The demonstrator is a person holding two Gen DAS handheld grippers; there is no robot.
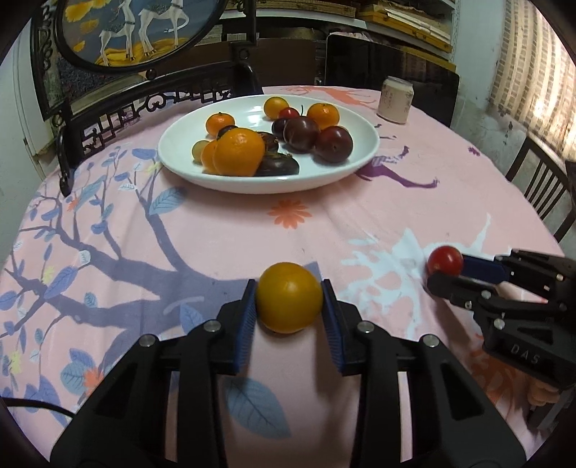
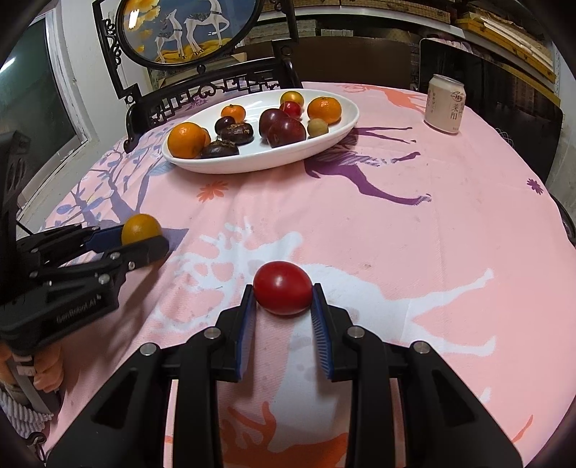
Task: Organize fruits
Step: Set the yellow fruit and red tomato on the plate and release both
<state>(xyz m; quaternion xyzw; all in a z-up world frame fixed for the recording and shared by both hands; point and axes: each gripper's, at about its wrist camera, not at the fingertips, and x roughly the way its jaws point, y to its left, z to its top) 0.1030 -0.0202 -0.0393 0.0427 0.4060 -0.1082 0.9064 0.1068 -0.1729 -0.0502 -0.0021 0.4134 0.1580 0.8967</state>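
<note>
My left gripper (image 1: 289, 300) is shut on a yellow-orange round fruit (image 1: 289, 297), held just above the pink tablecloth near the front edge; it also shows in the right wrist view (image 2: 141, 228). My right gripper (image 2: 282, 297) is shut on a red round fruit (image 2: 282, 292), seen from the left wrist view (image 1: 445, 260) at the right. A white oval plate (image 1: 356, 158) at the back holds several oranges, dark plums, small tomatoes and dark brown fruits; in the right wrist view the plate (image 2: 345, 126) lies at the back left.
A pale drink can (image 2: 445, 103) stands at the back right of the table, also in the left wrist view (image 1: 395, 100). A dark carved wooden stand with a round deer painting (image 2: 190, 32) stands behind the plate. Chairs surround the round table.
</note>
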